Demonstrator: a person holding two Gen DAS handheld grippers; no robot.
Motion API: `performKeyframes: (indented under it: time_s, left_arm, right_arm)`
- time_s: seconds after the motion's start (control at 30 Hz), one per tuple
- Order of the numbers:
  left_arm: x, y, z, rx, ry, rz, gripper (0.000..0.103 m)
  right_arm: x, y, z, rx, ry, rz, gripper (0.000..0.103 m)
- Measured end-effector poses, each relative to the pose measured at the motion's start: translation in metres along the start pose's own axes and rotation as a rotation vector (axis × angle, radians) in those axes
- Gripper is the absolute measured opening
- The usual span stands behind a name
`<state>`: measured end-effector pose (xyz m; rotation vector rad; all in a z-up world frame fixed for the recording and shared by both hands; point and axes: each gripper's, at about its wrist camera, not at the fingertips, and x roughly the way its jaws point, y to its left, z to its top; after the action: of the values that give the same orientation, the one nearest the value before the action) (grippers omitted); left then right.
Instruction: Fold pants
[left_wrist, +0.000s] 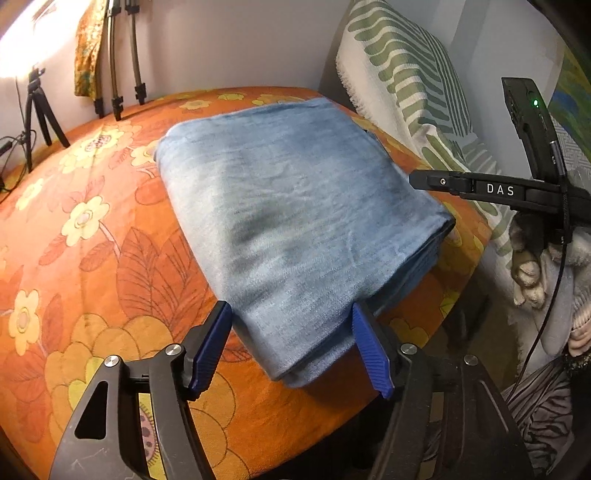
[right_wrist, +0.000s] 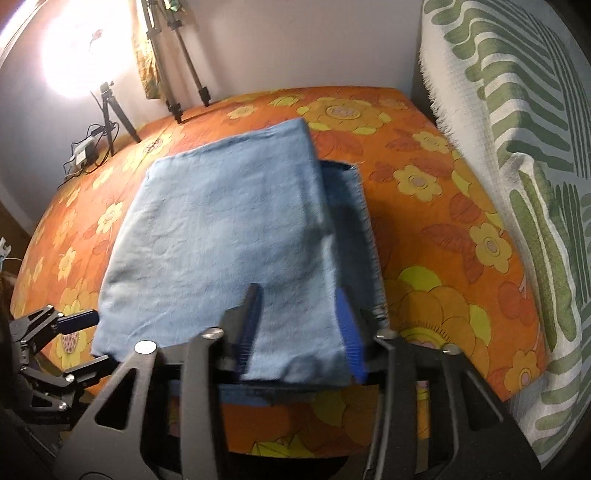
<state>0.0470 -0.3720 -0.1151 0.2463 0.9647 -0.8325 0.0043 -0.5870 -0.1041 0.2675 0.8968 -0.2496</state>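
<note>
**Student:** Fingers first: how did each pair stand?

**Tutor:** Blue pads (left_wrist: 210, 349) of the left gripper (left_wrist: 291, 347) stood parted at the 6 o'clock edge of its view, one on either side of the near corner of the folded pants (left_wrist: 295, 206), with no pad pressing the cloth. The right gripper (right_wrist: 301, 332) was likewise spread, its pads flanking the near edge of the bundle; blur hid whether cloth brushed them, but nothing was clamped.

**Student:** And where did the garment lie?

**Tutor:** The pants lay as a compact, layered rectangle on the orange floral bedspread (left_wrist: 92, 229), running from 6 o'clock toward 12 o'clock. In the right wrist view a darker lower layer showed past the top panel at about 3 o'clock. A green-striped blanket (left_wrist: 402, 74) hung at 2 o'clock, and tripods (right_wrist: 177, 55) stood at 11 o'clock.

**Student:** How much of the task remained?

**Tutor:** Judging by the stacked layers and released pads, folding appeared essentially done; perhaps only squaring that offset layer was left.
</note>
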Motion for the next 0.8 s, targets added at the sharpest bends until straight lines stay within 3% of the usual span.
performKeyframes:
  time_s: [0.1,0.2,0.37,0.47,0.6,0.7,0.8]
  left_arm:
    - [-0.001,0.002,0.005,-0.010,0.001,-0.005,0.066]
    - [-0.002,0.003,0.010,-0.017,0.005,-0.012,0.066]
    - [-0.009,0.003,0.020,-0.022,-0.005,-0.022,0.066]
    - [-0.021,0.008,0.033,-0.040,-0.031,-0.042,0.067]
    - [-0.030,0.035,0.053,-0.118,-0.091,-0.037,0.075]
    - [-0.015,0.057,0.062,-0.191,-0.064,-0.043,0.075]
    - [0.006,0.071,0.064,-0.240,-0.015,-0.060,0.075]
  right_arm:
    - [0.001,-0.004,0.003,-0.006,-0.034,-0.021,0.066]
    - [0.002,-0.010,0.010,-0.010,-0.058,-0.018,0.084]
    - [0.011,-0.016,0.021,-0.022,-0.081,-0.004,0.101]
    - [0.021,-0.025,0.030,0.000,-0.078,-0.007,0.101]
    - [0.034,-0.041,0.041,0.019,-0.050,0.000,0.101]
    - [0.046,-0.056,0.048,0.042,-0.018,0.031,0.102]
    - [0.059,-0.070,0.052,0.112,0.020,0.123,0.102]
